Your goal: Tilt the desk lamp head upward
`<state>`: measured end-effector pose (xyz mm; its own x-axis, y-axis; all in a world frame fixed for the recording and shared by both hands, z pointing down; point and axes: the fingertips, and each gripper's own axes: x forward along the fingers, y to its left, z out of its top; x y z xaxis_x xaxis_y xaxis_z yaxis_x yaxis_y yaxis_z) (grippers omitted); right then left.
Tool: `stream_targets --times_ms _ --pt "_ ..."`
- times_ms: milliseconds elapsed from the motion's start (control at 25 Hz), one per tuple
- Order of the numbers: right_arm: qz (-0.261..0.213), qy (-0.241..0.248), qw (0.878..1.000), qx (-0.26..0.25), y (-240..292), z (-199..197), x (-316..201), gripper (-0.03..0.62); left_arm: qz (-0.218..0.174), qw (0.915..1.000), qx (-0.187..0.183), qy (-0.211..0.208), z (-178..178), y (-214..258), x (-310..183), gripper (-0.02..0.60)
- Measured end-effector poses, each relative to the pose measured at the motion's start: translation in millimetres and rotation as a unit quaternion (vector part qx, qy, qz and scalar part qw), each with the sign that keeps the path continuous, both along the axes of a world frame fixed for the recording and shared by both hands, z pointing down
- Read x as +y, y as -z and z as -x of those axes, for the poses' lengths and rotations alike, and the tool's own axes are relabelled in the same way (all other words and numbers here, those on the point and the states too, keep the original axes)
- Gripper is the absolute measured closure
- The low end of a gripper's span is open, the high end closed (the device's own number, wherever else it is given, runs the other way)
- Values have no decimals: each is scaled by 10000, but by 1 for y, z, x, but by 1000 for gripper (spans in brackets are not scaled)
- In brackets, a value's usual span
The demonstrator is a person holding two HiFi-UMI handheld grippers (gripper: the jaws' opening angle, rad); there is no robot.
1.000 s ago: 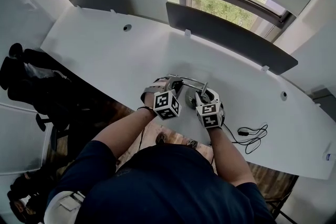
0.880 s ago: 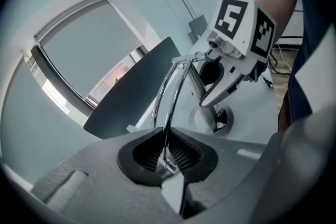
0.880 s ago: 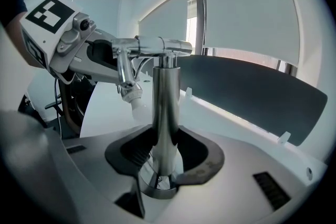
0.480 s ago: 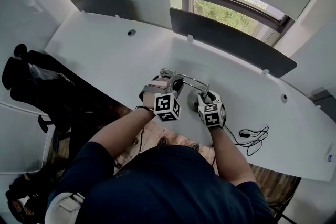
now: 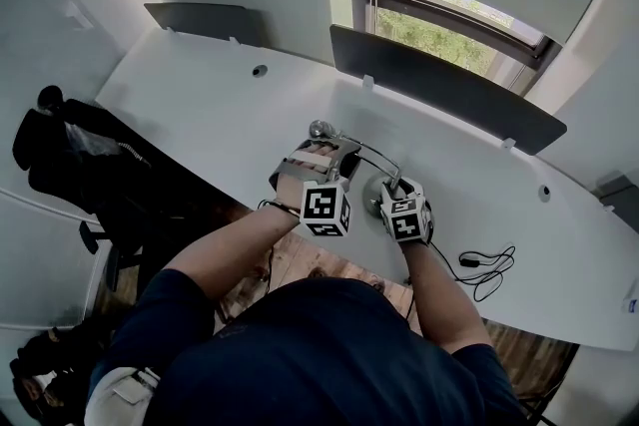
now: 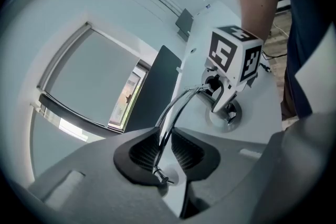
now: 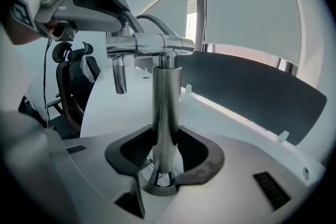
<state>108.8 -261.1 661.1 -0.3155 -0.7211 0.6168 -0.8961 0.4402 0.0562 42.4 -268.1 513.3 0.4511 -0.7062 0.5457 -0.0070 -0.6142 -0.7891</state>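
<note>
Right tongs (image 7: 167, 153) clamp the desk lamp's post (image 7: 167, 107) at the table's (image 5: 200, 105) 6 o'clock edge, while left tongs (image 6: 165, 150), jaws just opening and seemingly loose around its thin arm (image 6: 176, 110), may let the head (image 5: 319, 128) droop.

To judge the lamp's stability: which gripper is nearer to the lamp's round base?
Right. The right gripper clamps the upright post directly above the base. The left gripper is higher and farther out, its jaws just having been opening around the thin lamp arm.
</note>
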Motion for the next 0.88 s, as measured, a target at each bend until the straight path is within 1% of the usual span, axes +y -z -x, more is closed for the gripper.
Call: stream_targets --times_ms 120,240,440,640,880 --pt "30 -23 10000 53 1 2 1 439 -114 9996 -213 -118 -2 6 3 509" --pt "33 -41 9999 117 2 2 1 439 -199 9991 -341 -179 -4 11 5 509" --pt "17 -26 9999 167 0 0 0 439 -469 9966 -539 -408 -22 26 11 492" --pt "59 -54 9998 177 -2 0 1 440 -457 9956 -698 -426 -27 27 15 491" --pt "63 -70 9998 199 -1 2 2 439 -587 9939 -793 -490 -31 33 19 486"
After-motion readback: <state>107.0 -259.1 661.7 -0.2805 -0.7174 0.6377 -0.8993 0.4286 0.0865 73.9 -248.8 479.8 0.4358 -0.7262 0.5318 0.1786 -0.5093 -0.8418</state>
